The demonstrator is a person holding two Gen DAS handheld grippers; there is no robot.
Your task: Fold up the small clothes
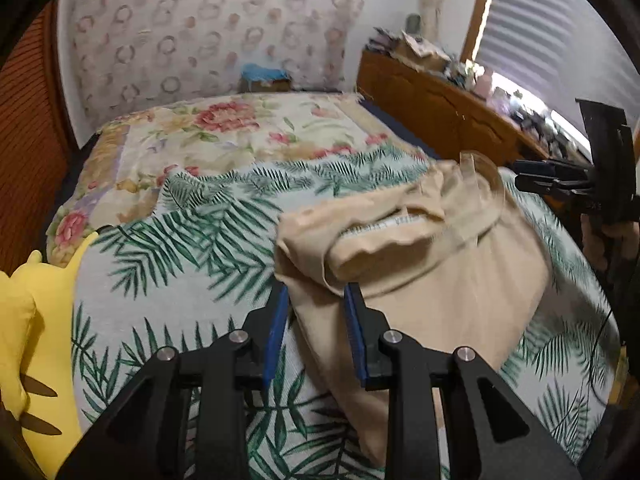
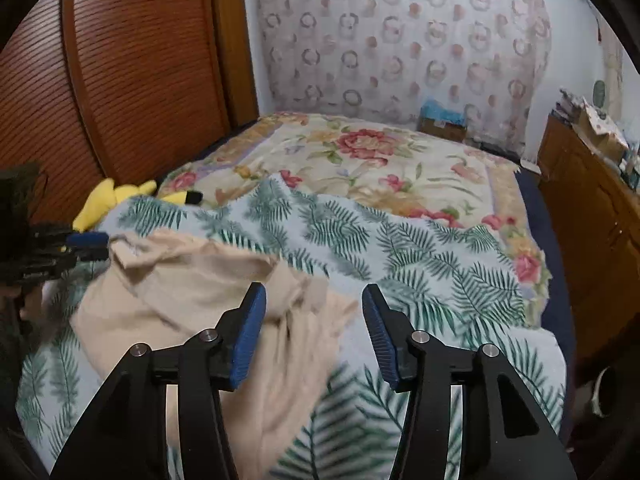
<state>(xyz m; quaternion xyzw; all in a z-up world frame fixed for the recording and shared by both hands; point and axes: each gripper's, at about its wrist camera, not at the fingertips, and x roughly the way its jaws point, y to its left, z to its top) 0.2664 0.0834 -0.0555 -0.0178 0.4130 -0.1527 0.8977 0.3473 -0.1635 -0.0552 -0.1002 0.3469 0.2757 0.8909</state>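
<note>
A beige garment point(image 1: 432, 280) lies partly folded on the palm-leaf blanket point(image 1: 192, 248). My left gripper point(image 1: 316, 292) has its blue-padded jaws apart, straddling the garment's near left corner without pinching it. It also shows at the left edge of the right wrist view point(image 2: 86, 246). The same garment point(image 2: 192, 300) lies at lower left in the right wrist view. My right gripper point(image 2: 314, 294) is wide open and empty just above the garment's right edge. It shows at the right of the left wrist view point(image 1: 532, 176), beyond the garment's collar.
A yellow plush toy point(image 1: 36, 320) lies at the bed's left side by a wooden louvred door point(image 2: 100, 80). A floral bedspread point(image 2: 360, 160) covers the far bed. A cluttered wooden cabinet point(image 1: 460, 108) runs along the right. A patterned curtain point(image 2: 400, 40) hangs behind.
</note>
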